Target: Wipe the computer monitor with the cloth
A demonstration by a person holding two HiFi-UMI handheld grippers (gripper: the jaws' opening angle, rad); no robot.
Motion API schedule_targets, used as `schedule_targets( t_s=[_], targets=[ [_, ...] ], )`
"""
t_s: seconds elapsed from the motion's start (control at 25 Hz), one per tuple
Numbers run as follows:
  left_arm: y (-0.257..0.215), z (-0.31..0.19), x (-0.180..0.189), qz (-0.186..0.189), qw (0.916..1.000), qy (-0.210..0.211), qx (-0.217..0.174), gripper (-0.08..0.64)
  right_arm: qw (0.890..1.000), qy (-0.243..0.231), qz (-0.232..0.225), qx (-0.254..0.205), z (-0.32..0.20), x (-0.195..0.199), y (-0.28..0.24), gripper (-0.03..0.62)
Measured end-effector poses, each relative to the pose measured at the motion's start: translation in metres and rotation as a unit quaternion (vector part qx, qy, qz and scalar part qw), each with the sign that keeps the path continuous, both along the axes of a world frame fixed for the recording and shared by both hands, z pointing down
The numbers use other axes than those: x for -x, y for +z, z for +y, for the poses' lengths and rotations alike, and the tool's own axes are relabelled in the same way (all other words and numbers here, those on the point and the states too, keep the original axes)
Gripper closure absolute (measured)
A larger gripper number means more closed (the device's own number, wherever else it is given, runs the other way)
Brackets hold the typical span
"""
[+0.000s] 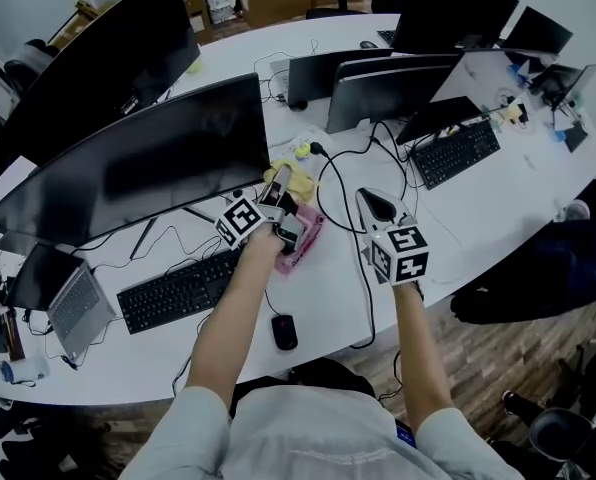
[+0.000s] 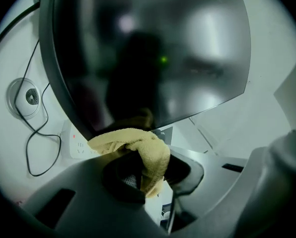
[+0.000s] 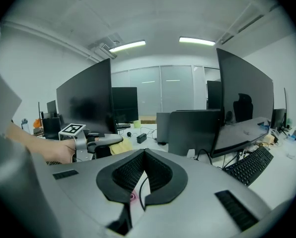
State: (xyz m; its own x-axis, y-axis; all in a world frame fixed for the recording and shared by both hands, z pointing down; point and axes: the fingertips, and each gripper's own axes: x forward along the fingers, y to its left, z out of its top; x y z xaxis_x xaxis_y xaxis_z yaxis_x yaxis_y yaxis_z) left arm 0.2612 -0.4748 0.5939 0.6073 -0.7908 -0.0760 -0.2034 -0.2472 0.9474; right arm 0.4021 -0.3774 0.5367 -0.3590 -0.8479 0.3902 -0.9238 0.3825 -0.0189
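White table (image 1: 478,218) in an office. Near its middle, left gripper (image 1: 281,183), 2 fingers pinched on a bunched yellow cloth (image 2: 150,150) at the lower edge of the big dark monitor (image 1: 148,168). Just beside, toward the front edge, right gripper (image 1: 375,200), fingers closed together, holding nothing.

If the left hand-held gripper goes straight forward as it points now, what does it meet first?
Probably the monitor screen: the cloth held by the left hand-held gripper would touch near its lower edge, close ahead.
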Motion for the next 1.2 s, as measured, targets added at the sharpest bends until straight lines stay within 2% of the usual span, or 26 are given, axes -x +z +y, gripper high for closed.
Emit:
schedule_targets(
  t_s=[0.44,0.92,1.2],
  targets=[
    [-0.077,0.010,0.004,0.012,0.9976,-0.009,-0.067,0.471,1.000,0.006,0.005,-0.015,0.019,0.010,-0.024,0.566],
    [-0.171,0.020,0.009,-0.024,0.9904,-0.042,-0.129,0.471,0.998,0.023,-0.001,-0.059,0.027,0.005,-0.102,0.566],
    [-0.243,0.027,0.009,-0.048,0.9795,-0.049,-0.190,0.471,0.997,0.034,-0.018,-0.073,0.035,-0.001,-0.147,0.566]
  ],
)
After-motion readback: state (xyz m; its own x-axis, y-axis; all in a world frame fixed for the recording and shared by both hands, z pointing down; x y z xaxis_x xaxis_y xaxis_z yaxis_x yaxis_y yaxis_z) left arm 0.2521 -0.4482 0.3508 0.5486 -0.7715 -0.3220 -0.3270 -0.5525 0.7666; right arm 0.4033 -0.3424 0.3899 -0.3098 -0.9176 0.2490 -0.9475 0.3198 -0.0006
